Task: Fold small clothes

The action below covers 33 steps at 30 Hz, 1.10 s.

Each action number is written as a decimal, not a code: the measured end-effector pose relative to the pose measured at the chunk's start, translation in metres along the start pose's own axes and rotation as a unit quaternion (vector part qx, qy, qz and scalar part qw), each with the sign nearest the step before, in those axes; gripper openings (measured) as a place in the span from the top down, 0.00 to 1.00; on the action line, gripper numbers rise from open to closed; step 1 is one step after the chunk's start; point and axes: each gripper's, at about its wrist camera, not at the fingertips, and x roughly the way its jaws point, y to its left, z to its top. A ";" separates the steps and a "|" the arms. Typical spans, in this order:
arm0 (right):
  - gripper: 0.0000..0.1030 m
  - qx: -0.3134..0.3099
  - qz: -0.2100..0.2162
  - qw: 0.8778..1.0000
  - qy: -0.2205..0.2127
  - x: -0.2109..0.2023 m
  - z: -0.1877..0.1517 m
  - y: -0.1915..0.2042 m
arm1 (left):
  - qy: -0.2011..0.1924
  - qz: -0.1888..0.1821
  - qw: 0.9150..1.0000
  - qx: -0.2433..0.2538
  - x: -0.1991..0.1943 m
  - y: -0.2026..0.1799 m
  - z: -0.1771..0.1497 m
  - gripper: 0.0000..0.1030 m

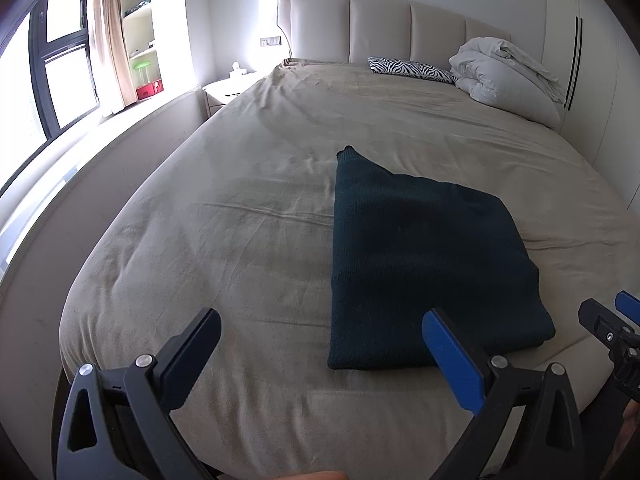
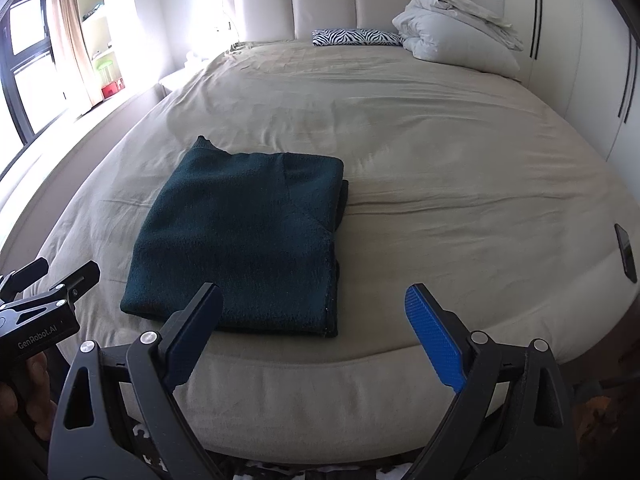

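A dark teal knit garment lies folded into a flat rectangle on the beige bed, near its foot. One corner sticks out at the far left. In the right wrist view the same garment lies ahead and to the left. My left gripper hovers open over the bed's near edge, its blue finger just in front of the garment's near edge. My right gripper is open too, held above the garment's near right corner, nothing between its fingers. Each gripper shows at the edge of the other's view.
A bundled white duvet and a zebra-print pillow lie by the padded headboard. A dark phone rests near the bed's right edge. A window, curtain and nightstand are on the left; a wardrobe stands on the right.
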 end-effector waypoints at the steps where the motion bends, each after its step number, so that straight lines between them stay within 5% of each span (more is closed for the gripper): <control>1: 0.09 0.000 0.000 1.000 0.000 0.000 0.000 -0.001 | 0.000 0.000 1.000 0.000 0.000 0.000 0.000 0.00; 33: 0.09 0.001 0.003 1.000 0.009 0.003 -0.002 -0.008 | -0.001 -0.001 1.000 0.004 -0.001 -0.004 -0.003 0.00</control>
